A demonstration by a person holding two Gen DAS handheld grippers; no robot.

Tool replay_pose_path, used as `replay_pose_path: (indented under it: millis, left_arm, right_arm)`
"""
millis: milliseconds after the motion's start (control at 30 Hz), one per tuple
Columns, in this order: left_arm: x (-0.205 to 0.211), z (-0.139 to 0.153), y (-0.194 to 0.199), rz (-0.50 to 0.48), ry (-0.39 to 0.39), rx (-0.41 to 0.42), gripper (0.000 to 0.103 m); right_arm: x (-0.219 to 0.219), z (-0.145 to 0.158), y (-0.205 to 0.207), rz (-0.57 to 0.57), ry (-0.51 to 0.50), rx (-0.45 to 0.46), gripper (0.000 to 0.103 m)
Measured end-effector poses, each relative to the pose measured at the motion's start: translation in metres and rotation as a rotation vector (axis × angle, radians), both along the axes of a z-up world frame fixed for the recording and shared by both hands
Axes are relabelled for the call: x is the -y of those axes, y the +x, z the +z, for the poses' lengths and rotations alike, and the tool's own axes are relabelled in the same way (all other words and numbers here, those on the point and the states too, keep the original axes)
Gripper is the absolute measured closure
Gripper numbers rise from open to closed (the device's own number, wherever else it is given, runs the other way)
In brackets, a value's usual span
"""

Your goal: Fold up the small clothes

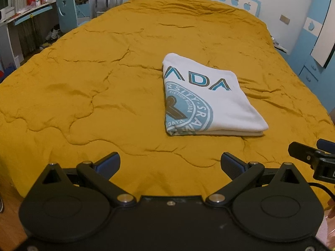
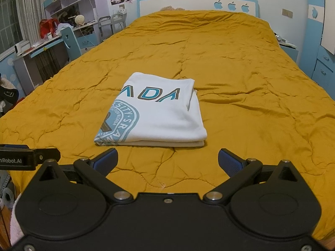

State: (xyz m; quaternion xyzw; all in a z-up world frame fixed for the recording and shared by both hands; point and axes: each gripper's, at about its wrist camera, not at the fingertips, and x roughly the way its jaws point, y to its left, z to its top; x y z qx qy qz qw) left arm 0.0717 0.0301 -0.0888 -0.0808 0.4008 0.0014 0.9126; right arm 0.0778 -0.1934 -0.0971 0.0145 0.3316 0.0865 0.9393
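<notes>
A white T-shirt (image 1: 209, 100) with blue lettering and a round blue emblem lies folded into a neat rectangle on the mustard quilt (image 1: 104, 83). The same shirt (image 2: 155, 115) sits just beyond the right gripper's fingers in the right wrist view. My left gripper (image 1: 170, 165) is open and empty, held back from the shirt's near edge over the quilt. My right gripper (image 2: 166, 161) is open too, with nothing between its blue pads, a short way in front of the shirt's folded edge. Part of the right gripper (image 1: 314, 156) shows at the right of the left wrist view.
The quilt (image 2: 251, 83) covers a wide bed with a white and blue headboard (image 2: 196, 4). A cluttered desk (image 2: 41, 48) and blue chair (image 2: 71, 39) stand left of the bed. Blue drawers (image 2: 324, 67) stand to the right. The other gripper's tip (image 2: 29, 156) shows at the left.
</notes>
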Motion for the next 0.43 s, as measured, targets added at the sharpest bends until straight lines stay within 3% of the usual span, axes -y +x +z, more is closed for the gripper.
replay_pose_path:
  millis: [200,433]
  left_arm:
    - [0.0005,-0.0003,-0.0001,0.009,-0.005,0.002,0.000]
    - [0.0050,0.0029,-0.0057,-0.004,0.034,0.063,0.000]
  right_arm:
    - [-0.0002,-0.0001,0.0010,0.002,-0.003,0.000,0.000]
    - [-0.0012,-0.0005,0.0016,0.001,-0.001,-0.003,0.000]
